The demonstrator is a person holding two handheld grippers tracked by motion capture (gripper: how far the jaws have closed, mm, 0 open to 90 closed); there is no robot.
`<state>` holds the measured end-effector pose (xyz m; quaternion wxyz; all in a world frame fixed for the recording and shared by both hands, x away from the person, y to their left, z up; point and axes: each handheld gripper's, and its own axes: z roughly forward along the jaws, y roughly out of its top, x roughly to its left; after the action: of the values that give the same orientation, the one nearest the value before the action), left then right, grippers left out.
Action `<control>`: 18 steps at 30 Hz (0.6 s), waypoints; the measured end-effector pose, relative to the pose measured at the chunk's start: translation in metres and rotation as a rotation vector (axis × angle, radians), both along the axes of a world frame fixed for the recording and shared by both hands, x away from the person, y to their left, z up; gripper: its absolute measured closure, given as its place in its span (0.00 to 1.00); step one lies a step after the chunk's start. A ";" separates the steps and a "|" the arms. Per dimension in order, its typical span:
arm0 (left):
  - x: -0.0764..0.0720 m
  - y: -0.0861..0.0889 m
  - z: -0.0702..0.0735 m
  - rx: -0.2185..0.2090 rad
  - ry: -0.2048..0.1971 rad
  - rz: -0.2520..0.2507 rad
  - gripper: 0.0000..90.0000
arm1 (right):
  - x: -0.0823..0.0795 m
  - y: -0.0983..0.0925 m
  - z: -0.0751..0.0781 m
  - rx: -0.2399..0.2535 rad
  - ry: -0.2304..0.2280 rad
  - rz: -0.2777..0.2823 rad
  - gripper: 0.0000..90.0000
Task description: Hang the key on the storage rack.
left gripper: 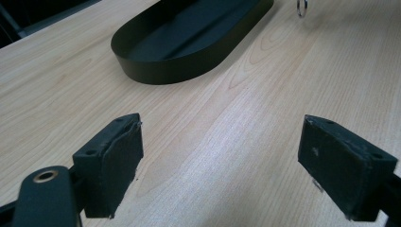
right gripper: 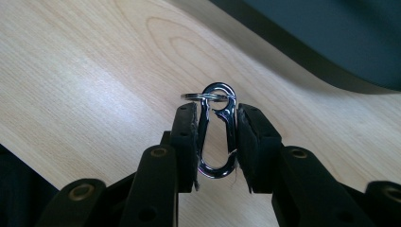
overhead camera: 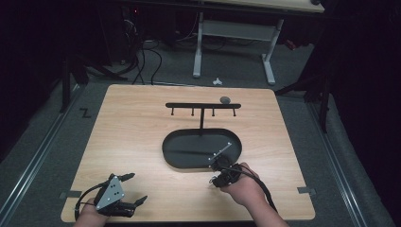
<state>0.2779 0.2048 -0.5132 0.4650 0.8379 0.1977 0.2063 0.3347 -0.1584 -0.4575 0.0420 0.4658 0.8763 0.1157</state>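
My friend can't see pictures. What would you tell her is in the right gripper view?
Two black jaws of the right gripper pinch a shiny metal clip with a small ring through its top. Below it is a light wooden table, and the curved edge of a black tray fills the top right corner.

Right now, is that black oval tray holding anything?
Empty, as far as shown: the tray has a bare dark floor in the high view. The carabiner is outside it, pinched by the right gripper.
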 end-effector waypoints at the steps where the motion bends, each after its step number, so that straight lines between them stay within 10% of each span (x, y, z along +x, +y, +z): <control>1: 0.000 0.000 0.000 0.000 0.000 0.000 0.17 | 0.000 -0.002 0.001 0.002 0.000 -0.007 0.78; 18: 0.000 -0.001 0.000 0.002 0.000 -0.002 0.17 | 0.010 -0.045 0.037 0.022 -0.046 -0.108 0.78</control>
<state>0.2779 0.2042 -0.5134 0.4643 0.8386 0.1969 0.2061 0.3451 -0.2034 -0.4202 0.0630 0.5100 0.8474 0.1337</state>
